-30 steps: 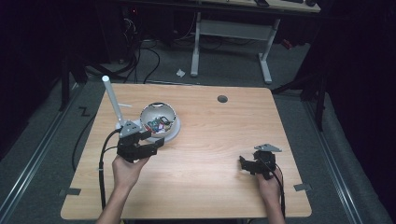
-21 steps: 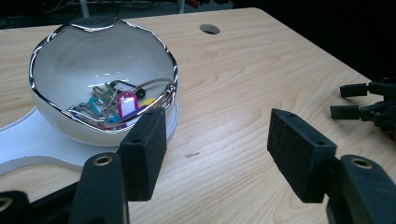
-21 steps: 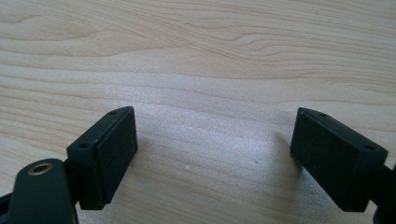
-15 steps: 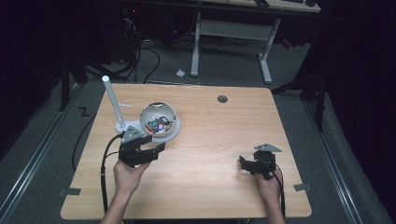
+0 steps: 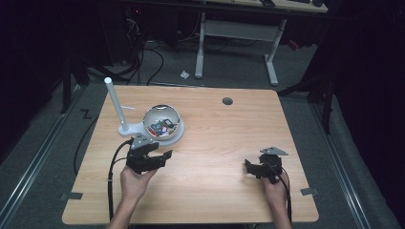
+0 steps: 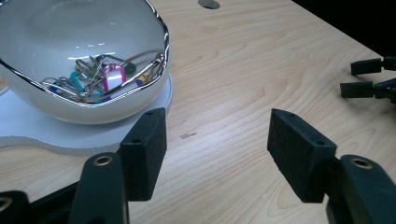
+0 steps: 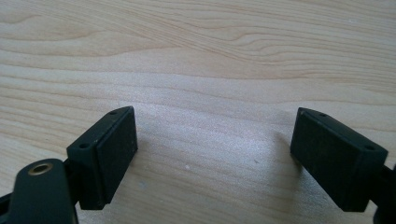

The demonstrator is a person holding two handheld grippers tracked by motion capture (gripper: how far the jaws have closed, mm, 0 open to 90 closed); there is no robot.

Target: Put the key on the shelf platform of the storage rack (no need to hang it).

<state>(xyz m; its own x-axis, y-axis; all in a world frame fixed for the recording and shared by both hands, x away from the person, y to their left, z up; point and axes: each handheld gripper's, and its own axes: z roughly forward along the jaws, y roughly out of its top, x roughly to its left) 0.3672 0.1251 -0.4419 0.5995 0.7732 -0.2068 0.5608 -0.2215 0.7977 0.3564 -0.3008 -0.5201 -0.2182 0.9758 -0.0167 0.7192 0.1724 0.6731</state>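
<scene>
Left gripper (image 5: 160, 153) drawn back, jaws spread, glossy white bowl (image 6: 70, 51) (keys inside), right gripper (image 5: 249, 168) spread

Left gripper (image 6: 217, 154) has its jaws spread wide with nothing between them, just bare wooden counter (image 6: 261, 70). Just past the left jaw sits a shiny white bowl (image 6: 70, 42) on a flat white base (image 6: 28, 133), holding keys and a pink tag (image 6: 113, 77). The other gripper (image 6: 371, 81) pokes in far right.

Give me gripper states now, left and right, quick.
Left gripper: open, holding nothing, near the bowl of clips.
Right gripper: open, holding nothing, over bare table.
</scene>
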